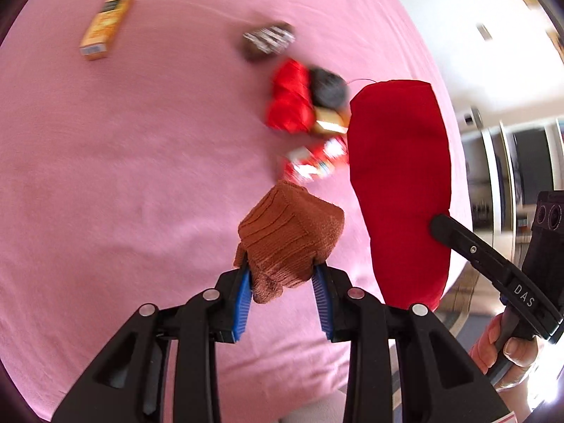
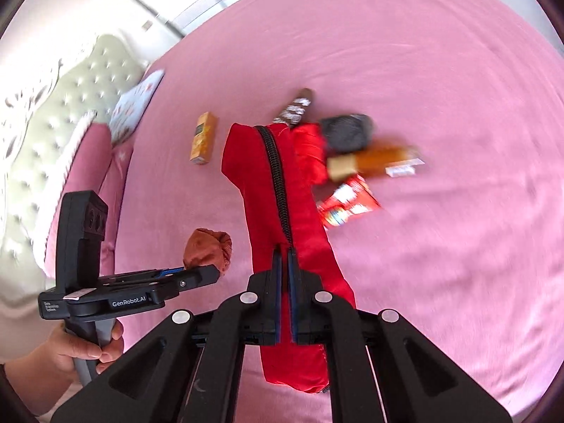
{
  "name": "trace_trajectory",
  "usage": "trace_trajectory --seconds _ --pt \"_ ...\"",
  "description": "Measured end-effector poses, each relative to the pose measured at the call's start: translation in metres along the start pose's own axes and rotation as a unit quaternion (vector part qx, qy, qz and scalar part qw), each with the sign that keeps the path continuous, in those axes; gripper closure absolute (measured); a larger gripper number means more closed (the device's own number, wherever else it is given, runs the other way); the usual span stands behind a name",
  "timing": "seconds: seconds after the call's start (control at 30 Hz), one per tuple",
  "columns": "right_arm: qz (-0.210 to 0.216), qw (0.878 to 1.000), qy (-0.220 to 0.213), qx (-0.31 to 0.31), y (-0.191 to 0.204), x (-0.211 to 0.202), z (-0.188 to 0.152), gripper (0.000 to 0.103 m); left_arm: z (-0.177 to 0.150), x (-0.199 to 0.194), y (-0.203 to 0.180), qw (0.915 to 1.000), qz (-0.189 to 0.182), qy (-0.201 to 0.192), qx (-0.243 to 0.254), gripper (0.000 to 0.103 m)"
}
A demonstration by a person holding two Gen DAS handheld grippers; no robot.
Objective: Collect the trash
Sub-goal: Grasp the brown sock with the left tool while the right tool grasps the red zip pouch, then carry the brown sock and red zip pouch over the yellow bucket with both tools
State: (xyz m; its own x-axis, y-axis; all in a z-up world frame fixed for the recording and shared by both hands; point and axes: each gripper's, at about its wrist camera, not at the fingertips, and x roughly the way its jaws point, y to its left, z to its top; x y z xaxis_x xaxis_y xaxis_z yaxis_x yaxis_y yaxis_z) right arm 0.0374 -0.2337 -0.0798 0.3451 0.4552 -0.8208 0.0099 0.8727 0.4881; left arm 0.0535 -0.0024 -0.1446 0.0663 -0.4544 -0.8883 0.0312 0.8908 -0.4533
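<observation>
Above the pink bed, our left tool grips a brown knit bundle, our right tool clenches the red zippered pouch, contents hidden, trash wrappers lying beyond.

red zip pouch, rust-brown knit cloth, pink bedsheet, yellow-orange box.

One red pouch, one yellow box.

Bare pink sheet all around, litter cluster mid-bed, yellow box apart.
</observation>
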Motion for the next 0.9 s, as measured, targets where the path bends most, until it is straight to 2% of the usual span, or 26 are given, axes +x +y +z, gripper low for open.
trace_trajectory --seconds 0.2,0.37,0.5,0.63,0.9 --pt "-0.022 0.998 -0.025 0.061 -0.048 -0.049 -0.059 0.099 -0.034 0.033 -0.073 0.9977 -0.014 0.034 0.057 0.071" --pt "-0.040 0.990 -0.052 0.121 -0.092 -0.088 -0.112 0.099 -0.082 0.067 -0.135 0.9887 -0.022 0.084 0.122 0.071" --pt "-0.052 0.979 -0.075 0.182 -0.134 -0.124 -0.165 0.099 -0.125 0.101 -0.188 0.9767 -0.019 0.125 0.173 0.071" --pt "-0.073 0.965 -0.089 0.235 -0.174 -0.157 -0.221 0.099 -0.163 0.136 -0.229 0.9658 -0.019 0.160 0.203 0.071" --pt "-0.116 0.929 -0.105 0.336 -0.233 -0.198 -0.340 0.099 -0.249 0.204 -0.305 0.9306 -0.006 0.229 0.286 0.071"
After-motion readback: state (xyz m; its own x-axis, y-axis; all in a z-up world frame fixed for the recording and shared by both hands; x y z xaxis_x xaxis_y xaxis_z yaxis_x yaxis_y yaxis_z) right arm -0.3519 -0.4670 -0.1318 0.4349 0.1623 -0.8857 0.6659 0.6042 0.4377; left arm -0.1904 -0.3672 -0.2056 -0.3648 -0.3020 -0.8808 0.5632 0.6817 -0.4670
